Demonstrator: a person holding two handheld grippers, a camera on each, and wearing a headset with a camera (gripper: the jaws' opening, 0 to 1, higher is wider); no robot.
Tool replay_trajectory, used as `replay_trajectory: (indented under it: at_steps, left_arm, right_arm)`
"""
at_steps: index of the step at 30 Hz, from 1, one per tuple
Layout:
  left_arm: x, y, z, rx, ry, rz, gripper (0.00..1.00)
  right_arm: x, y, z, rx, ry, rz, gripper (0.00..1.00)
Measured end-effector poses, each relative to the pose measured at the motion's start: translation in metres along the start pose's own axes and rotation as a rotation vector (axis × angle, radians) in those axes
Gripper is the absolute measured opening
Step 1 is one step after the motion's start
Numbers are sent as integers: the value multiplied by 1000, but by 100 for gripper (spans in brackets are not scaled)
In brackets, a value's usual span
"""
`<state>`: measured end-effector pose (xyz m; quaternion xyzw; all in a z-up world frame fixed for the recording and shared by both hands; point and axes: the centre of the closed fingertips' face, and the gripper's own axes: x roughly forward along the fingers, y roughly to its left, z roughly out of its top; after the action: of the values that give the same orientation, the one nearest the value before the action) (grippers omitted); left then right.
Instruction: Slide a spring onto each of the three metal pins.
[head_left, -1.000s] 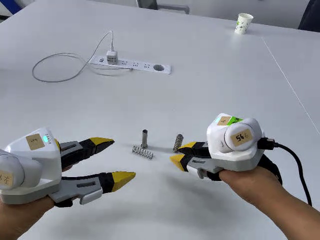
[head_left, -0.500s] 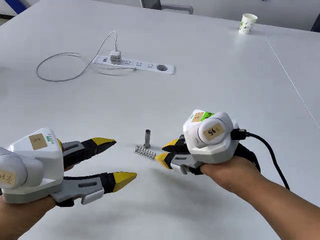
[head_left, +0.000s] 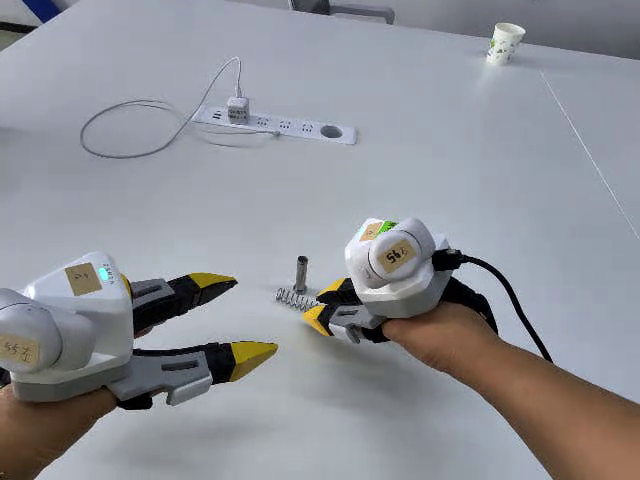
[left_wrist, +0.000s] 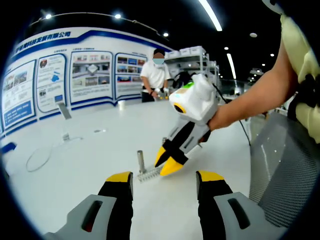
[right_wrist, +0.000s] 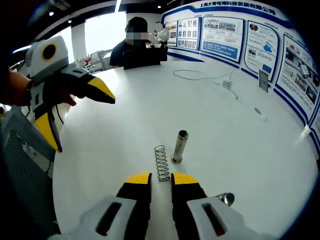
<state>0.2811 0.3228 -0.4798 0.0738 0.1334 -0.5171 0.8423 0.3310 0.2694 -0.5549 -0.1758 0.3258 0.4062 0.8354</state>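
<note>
- The left gripper (head_left: 250, 315) is wide open and holds nothing. It is at 8 o'clock from the pin (head_left: 301, 273).
- The right gripper (head_left: 322, 305) is open just a crack and holds nothing. Its tips are right at one end of the spring (head_left: 293, 296).
- The spring lies flat on the table (head_left: 450, 180), just beside the pin at 7 o'clock.
- The pin stands up. The spring is not on it yet.
- A power strip (head_left: 285, 125) lies far off at 11 o'clock.

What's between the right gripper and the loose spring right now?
Nothing: in the right gripper view the spring lies flat straight ahead of the right gripper, its near end at the tips. The upright pin stands beside it.
</note>
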Motion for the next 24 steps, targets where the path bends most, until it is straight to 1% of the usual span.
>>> replay_trajectory:
  at_steps: [5, 14, 19, 24]
  left_arm:
    - [0, 0, 0, 0, 1, -1, 52]
    - [-1, 1, -1, -2, 4, 2, 51]
    - [-1, 3, -2, 0, 5, 3, 51]
    - [0, 3, -3, -1, 7, 2, 51]
  right_arm:
    - [4, -3, -2, 2, 13, 3, 15]
    - [7, 0, -5, -6, 30, 15, 12]
    - [7, 1, -5, -14, 31, 21, 12]
    - [3, 4, -3, -29, 27, 27, 11]
